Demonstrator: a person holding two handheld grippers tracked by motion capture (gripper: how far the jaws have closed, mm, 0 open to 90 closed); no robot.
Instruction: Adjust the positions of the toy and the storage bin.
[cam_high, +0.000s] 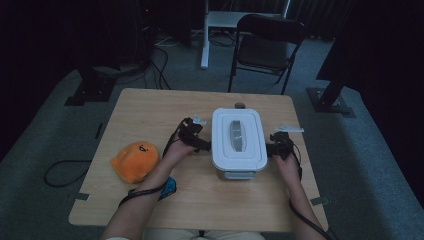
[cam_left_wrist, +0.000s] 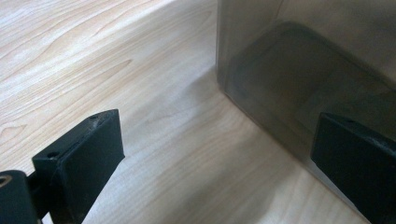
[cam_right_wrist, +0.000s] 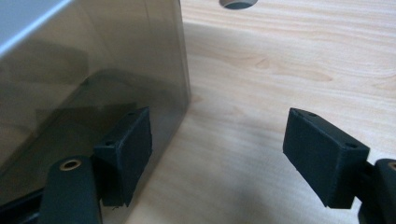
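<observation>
I keep the lidded box (cam_high: 237, 145) in the middle of the table (cam_high: 150, 110), one gripper at each flank, so I can steady it from both sides. The left gripper (cam_high: 200, 143) and the right gripper (cam_high: 274, 148) have jaws released, grasping nothing, each with one jaw beside the wall.

Box (cam_high: 238, 142) sits between tools, plush toy (cam_high: 135, 160) left.

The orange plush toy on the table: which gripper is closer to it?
Left. The left gripper sits between the round orange plush toy and the white lidded plastic box; the right gripper is on the box's far side.
</observation>
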